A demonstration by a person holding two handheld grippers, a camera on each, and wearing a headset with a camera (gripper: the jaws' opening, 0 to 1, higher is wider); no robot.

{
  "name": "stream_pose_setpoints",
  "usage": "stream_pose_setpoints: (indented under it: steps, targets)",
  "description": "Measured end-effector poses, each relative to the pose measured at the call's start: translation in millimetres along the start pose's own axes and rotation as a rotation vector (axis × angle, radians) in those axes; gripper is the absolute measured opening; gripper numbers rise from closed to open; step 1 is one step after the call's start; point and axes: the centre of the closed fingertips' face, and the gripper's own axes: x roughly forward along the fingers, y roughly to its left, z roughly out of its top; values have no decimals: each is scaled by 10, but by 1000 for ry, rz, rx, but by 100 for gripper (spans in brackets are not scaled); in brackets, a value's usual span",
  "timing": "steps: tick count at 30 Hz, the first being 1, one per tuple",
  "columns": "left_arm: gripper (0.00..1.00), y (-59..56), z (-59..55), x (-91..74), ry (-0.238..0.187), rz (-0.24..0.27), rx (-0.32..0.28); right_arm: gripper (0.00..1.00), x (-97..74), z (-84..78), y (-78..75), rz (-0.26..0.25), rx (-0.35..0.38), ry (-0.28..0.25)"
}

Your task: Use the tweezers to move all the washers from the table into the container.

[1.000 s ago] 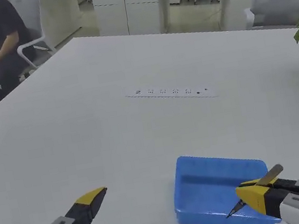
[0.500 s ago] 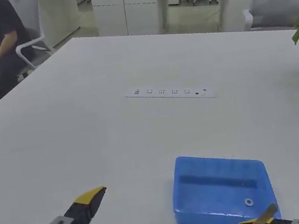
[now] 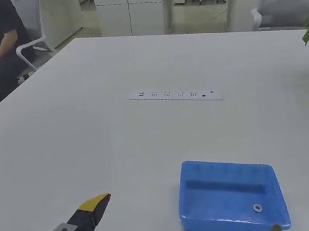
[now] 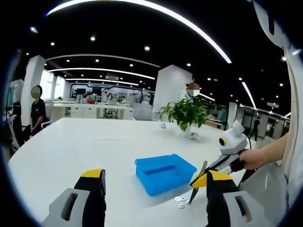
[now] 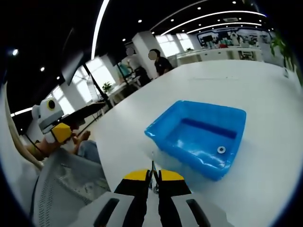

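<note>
Right gripper [image 5: 152, 176] has its jaws pressed together on the tweezers [image 4: 202, 168], and the tips point down at the table [image 3: 86, 133]; whether those tips are spread or pinching anything, I cannot tell, they are too thin here. Loose washers [image 4: 181, 202] lie on the table just in front of the container [image 4: 158, 185], right beside the tweezer tips. One washer [image 5: 221, 150] is already inside, near the container's front wall, so by my reading this is the reach for the next one.

Left gripper [image 4: 154, 177] hangs off to the side with its jaws wide apart, holding nothing; it looks free to steady the container if that starts to slide.

To do this well: bring the tips down steep and slow onto a single washer, not the cluster; a flat ring on a smooth top will likely skate, so put one tip through the hole and the other outside the rim, then squeeze; a grip across the rim should hold better than scraping at the edge. Lift clear of the container wall before crossing it, and ease off the squeeze low over the floor so the washer does not bounce out.

As for writing: the strip [image 3: 175, 96] set in the table carries small dark marks, too small to read; nothing I can read on the container or the grippers; no brand to call.
</note>
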Motion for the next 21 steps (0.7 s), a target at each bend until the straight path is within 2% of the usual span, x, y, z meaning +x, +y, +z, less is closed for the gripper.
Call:
stream_pose_setpoints:
  steps: [6, 10, 15, 18, 21]
  targets:
    - [89, -2, -9, 2, 4, -2, 1, 4, 13, -16, 26, -3, -34, 10]
    - [89, -3, -11, 2, 7, -2, 1, 4, 20, -28, 79, -1, -119, 38]
    - [89, -14, -16, 4, 11, -5, 5, 4, 74, -55, 214, 11, -313, 80]
    - [89, -14, -22, 4, 15, -3, 6, 3, 99, -96, 284, 0, -476, 111]
    - [89, -5, -19, 0, 13, 1, 4, 3, 112, -160, 311, 1, -563, 144]
